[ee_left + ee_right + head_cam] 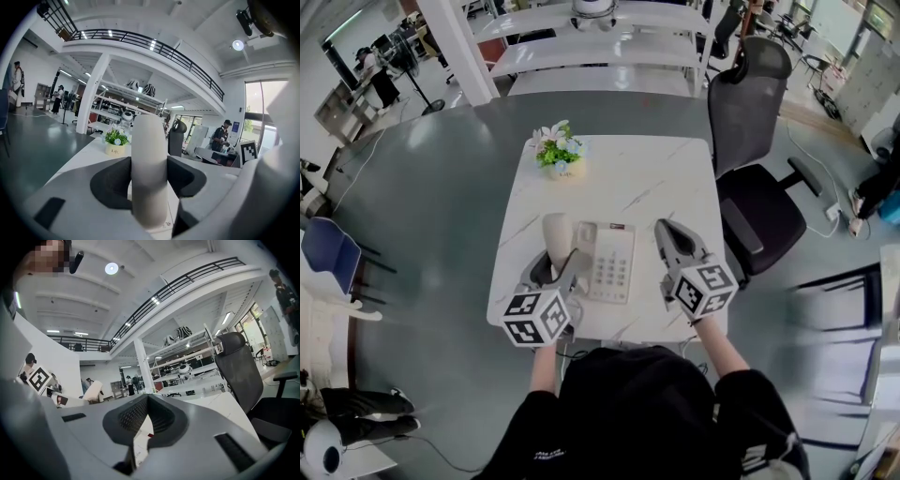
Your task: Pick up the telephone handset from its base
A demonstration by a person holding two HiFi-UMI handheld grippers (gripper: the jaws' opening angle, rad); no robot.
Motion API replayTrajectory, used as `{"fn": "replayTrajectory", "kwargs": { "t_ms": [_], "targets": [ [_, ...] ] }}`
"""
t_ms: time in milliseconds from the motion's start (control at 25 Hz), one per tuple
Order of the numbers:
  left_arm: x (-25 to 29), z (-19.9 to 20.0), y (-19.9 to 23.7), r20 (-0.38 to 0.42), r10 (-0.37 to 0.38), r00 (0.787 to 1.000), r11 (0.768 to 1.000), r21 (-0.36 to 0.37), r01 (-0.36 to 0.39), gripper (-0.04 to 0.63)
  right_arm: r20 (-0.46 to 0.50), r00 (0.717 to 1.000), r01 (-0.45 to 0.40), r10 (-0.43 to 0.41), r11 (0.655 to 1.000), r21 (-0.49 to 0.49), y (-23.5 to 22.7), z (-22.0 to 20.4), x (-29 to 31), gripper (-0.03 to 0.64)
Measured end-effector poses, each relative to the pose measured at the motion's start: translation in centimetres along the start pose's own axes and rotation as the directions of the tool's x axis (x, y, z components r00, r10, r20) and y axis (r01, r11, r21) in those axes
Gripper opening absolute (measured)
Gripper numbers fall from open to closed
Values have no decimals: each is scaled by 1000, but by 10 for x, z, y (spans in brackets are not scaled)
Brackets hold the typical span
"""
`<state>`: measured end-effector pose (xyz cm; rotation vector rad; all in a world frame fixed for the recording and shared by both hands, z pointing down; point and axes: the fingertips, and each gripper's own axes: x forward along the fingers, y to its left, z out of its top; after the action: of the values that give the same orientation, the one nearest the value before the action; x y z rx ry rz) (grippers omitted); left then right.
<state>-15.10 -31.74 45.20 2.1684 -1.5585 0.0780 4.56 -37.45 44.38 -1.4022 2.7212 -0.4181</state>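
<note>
Left claw (558, 263) pinched the telephone handset (555, 232) across its middle. The handset stood upright between the pads and looked lifted off the base (611, 264), which sat just right of that claw. Right claw (664, 230) hung empty beside the base, tips pressed together. Farther ahead, a flower pot (560, 159) stood near the far edge of the surface (666, 178). The danger as I read it: the smooth, rounded shell could swivel or slide between the pads if the wrist tipped, and drop back onto the base.
</note>
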Motion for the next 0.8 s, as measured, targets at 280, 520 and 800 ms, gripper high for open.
{"fn": "replayTrajectory", "kwargs": {
  "t_ms": [280,520,800],
  "targets": [
    [-15,19,2,84,-2,996,1000,-10,2,215,21,1000,16,-16,1000,0,-8,11,-6,-9],
    [-26,39,6,146,15,989,1000,0,-15,215,41,999,14,-15,1000,21,-10,15,-5,-10],
    [-35,56,5,198,30,980,999,23,-35,215,61,998,7,-8,1000,10,-12,23,-7,-10]
  ]
}}
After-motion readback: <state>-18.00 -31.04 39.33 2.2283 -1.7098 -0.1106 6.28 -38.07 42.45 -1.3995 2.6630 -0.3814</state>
